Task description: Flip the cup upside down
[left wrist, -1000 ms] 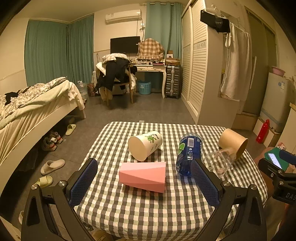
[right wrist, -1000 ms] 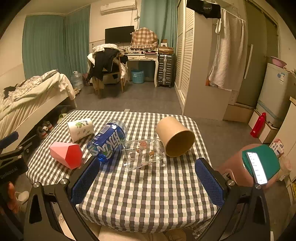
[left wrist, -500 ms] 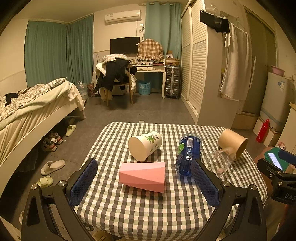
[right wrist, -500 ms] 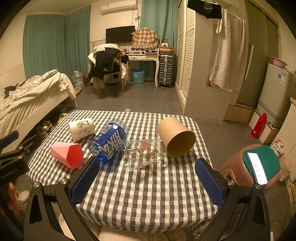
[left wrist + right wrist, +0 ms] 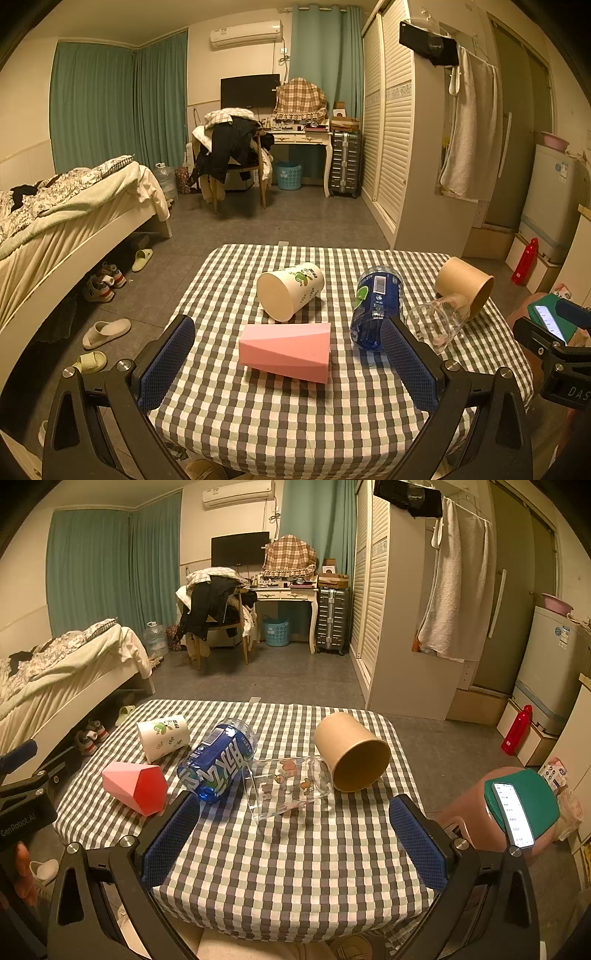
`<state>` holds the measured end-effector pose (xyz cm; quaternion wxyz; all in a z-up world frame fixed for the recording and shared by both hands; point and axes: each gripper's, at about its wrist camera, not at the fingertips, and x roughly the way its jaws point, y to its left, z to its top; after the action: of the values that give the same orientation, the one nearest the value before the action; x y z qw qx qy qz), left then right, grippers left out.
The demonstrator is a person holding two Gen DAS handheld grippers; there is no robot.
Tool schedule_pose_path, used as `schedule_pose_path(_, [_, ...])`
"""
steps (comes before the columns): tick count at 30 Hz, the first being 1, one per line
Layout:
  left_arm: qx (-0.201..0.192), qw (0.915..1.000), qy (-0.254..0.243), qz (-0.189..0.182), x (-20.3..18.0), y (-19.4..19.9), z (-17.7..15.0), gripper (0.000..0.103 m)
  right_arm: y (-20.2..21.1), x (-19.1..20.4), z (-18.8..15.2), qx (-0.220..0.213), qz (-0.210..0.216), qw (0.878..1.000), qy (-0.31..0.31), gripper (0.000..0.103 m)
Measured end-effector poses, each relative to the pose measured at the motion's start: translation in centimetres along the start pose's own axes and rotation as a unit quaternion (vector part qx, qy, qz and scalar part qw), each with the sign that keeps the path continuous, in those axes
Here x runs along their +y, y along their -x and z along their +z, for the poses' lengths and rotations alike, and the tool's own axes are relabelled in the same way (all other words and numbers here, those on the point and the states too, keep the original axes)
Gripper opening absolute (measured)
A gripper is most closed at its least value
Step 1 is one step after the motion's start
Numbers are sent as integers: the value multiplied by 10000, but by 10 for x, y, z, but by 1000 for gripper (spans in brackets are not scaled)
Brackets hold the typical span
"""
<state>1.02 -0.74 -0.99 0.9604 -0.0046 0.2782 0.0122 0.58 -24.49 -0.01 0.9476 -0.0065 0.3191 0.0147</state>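
No visible change vs earlier frames: same layout, both grippers hold position. Left gripper (image 5: 286, 354) fingers spread wide, empty; pink cup (image 5: 286, 350) on side between them on checkered counter (image 5: 295, 417). White printed cup (image 5: 290, 290) on side beyond it, mouth toward camera, empty. Right gripper (image 5: 293, 834) fingers wide apart, empty; clear glass (image 5: 288, 786) on side just ahead, touching brown paper cup (image 5: 351, 751), also tipped, empty. Blue bottle (image 5: 218, 762) lies beside glass.

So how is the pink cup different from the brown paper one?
The pink cup has flat angled facets; the brown cup is smooth and round. In the right wrist view, the pink cup lies at the table's left with its mouth hidden, the brown at the right showing its mouth. Both lie on their sides.
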Motion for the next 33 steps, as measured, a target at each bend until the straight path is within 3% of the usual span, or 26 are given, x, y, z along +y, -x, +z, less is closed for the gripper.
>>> schedule_pose_path(33, [17, 10000, 32, -4, 1, 3, -2, 103, 2, 1, -2, -14, 115, 9998, 164, 103])
